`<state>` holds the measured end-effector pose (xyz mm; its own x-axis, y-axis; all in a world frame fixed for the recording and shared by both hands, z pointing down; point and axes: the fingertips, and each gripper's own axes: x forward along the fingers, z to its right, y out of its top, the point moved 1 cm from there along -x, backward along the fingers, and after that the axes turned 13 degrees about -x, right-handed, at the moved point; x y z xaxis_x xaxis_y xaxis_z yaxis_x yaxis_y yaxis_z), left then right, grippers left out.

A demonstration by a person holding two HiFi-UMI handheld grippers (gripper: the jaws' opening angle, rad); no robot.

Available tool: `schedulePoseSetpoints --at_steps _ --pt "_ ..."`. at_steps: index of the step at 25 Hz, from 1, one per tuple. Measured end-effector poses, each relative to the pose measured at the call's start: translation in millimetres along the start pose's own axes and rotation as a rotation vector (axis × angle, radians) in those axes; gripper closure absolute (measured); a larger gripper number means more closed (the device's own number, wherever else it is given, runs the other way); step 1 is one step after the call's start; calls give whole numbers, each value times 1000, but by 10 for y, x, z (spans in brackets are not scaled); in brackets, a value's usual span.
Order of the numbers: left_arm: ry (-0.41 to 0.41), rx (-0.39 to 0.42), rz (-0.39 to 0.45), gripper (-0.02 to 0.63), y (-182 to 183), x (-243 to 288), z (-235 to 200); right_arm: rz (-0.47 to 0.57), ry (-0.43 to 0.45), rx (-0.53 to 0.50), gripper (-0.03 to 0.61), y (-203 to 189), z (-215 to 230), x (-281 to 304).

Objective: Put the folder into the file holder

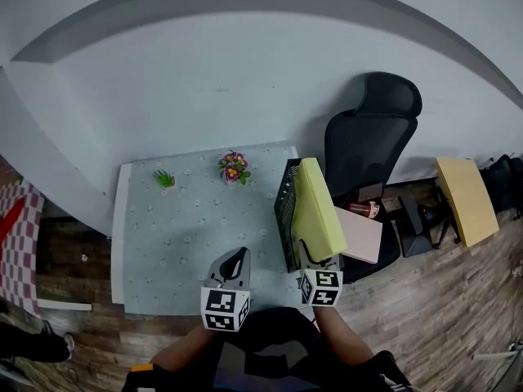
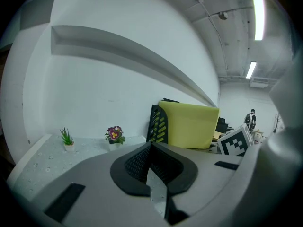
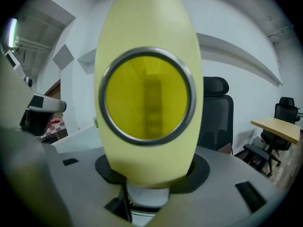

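Observation:
A yellow folder [image 1: 317, 211] stands on edge at the table's right end, beside and partly over the black slotted file holder [image 1: 283, 211]. My right gripper [image 1: 314, 263] is shut on the folder's near end. In the right gripper view the folder's spine [image 3: 147, 93], with its metal-ringed finger hole, fills the middle between the jaws of my right gripper [image 3: 147, 183]. My left gripper [image 1: 239, 256] hovers over the table's front edge, left of the folder, jaws together and holding nothing. From the left gripper [image 2: 150, 148] view, the folder [image 2: 191, 126] leans against the file holder [image 2: 157, 123].
The table [image 1: 155, 243] has a pale blue patterned cloth and stands against a white wall. A small green plant [image 1: 164, 179] and a potted flower [image 1: 234, 168] sit at its back. A black office chair [image 1: 369, 133] with a pink item [image 1: 362, 233] stands right of the table, and a wooden desk [image 1: 466, 198] stands farther right.

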<state>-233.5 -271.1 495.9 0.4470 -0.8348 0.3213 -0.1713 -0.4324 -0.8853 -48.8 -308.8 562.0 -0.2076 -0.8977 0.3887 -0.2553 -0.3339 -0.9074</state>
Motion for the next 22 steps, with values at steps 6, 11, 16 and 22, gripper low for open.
schedulePoseSetpoints --at_steps 6,11,16,22 --pt "-46 -51 -10 609 -174 -190 2 -39 -15 -9 362 10 -46 -171" --pt "-92 -78 -44 609 -404 -295 40 -50 -54 -17 360 17 -110 -492" --pt "-121 -47 -21 609 -448 -405 210 -43 -76 34 360 -92 -141 -874" --pt "-93 -3 23 609 -388 -489 454 31 -10 59 362 -44 -245 -1188"
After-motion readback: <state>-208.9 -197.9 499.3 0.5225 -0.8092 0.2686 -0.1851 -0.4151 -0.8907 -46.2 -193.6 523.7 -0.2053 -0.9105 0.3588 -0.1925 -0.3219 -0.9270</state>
